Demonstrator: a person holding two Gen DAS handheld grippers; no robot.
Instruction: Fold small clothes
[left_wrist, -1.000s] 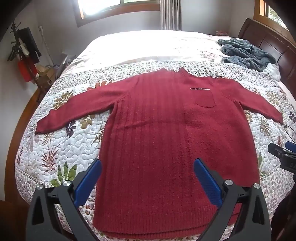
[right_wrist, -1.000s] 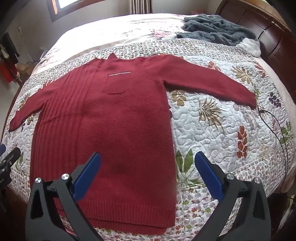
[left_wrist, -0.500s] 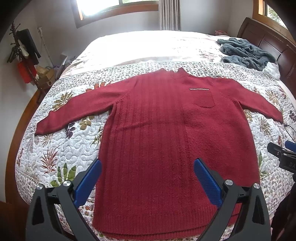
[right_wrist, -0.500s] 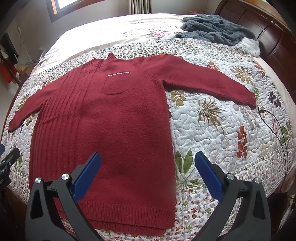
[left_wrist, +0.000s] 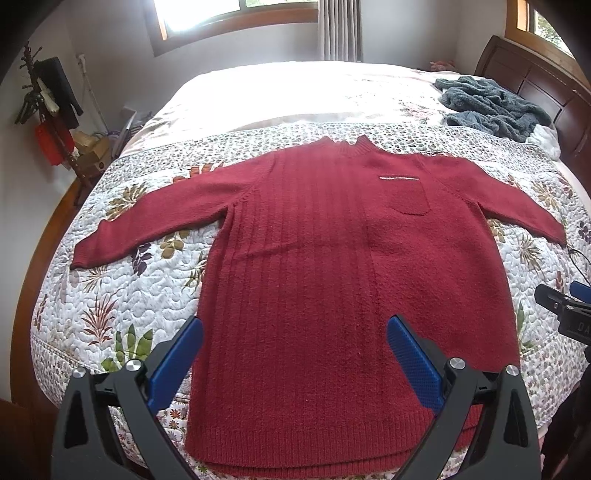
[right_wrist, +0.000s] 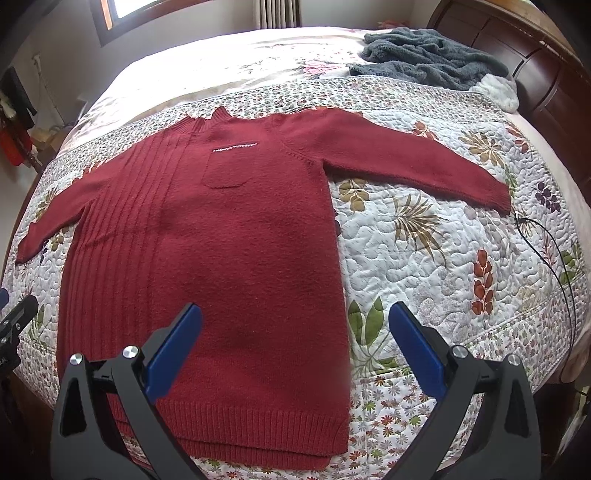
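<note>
A red knitted sweater (left_wrist: 314, 266) lies flat and face up on the floral quilt (left_wrist: 122, 291), sleeves spread to both sides, a small chest pocket on its right half. My left gripper (left_wrist: 295, 354) hovers open above the lower hem, blue pads wide apart, nothing between them. In the right wrist view the sweater (right_wrist: 221, 251) fills the left and middle, and my right gripper (right_wrist: 295, 350) hangs open over its lower right edge and the quilt (right_wrist: 443, 266). Each gripper's tip shows at the edge of the other's view.
A grey fleece blanket (left_wrist: 491, 107) lies bunched at the far right by the dark wooden headboard (left_wrist: 546, 88). A black cable (right_wrist: 554, 258) runs over the quilt's right side. A coat rack with bags (left_wrist: 51, 110) stands left of the bed.
Both views have shifted only slightly; the sweater lies as before and both grippers stay open.
</note>
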